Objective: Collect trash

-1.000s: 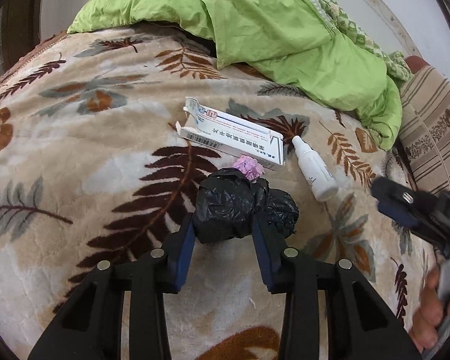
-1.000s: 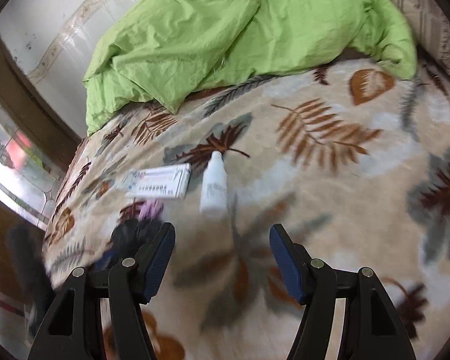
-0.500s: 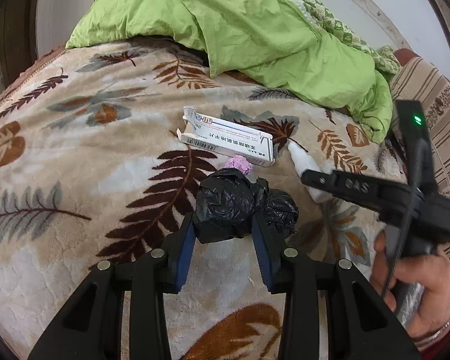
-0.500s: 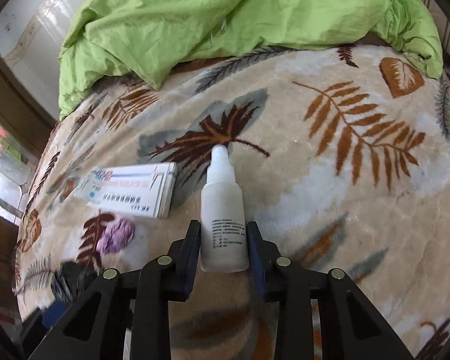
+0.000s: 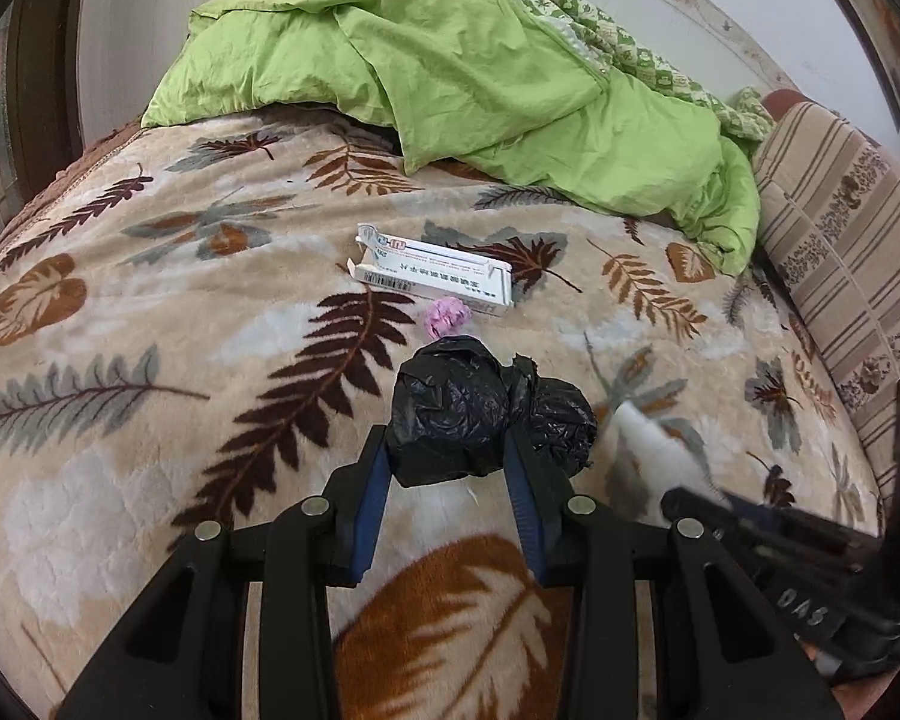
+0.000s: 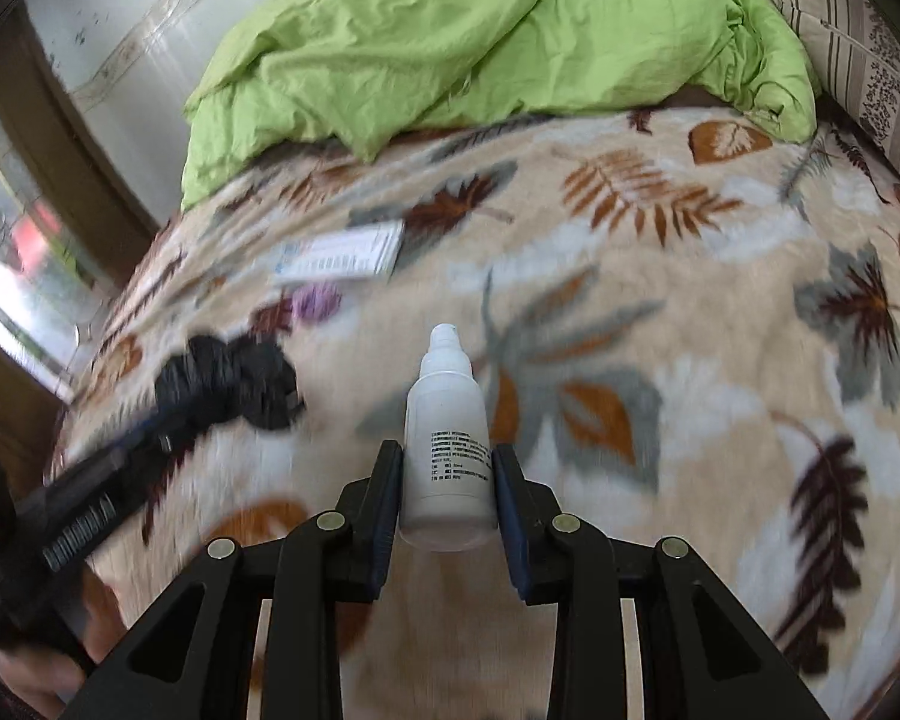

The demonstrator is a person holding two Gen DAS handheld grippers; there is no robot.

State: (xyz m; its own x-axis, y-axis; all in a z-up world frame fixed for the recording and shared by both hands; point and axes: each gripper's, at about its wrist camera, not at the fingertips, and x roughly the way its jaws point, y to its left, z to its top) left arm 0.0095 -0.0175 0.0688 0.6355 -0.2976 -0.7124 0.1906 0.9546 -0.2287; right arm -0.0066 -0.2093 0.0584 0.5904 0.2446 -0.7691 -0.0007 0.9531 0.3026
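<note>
- The black bag (image 5: 450, 414) is clamped between the jaws of the left gripper (image 5: 447, 450), which is held level, pointing to 12 o'clock over the leaf-print blanket (image 5: 150, 300).
- A pink wad (image 5: 446, 316) and a white box (image 5: 432, 276) are seen lying at 12 o'clock beyond the bag, close together.
- The white bottle (image 6: 448, 438) is gripped at its base by the right gripper (image 6: 448, 468), nozzle pointing to 12 o'clock, lifted above the blanket.
- A green quilt (image 6: 450, 42) is heaped at the far edge.
</note>
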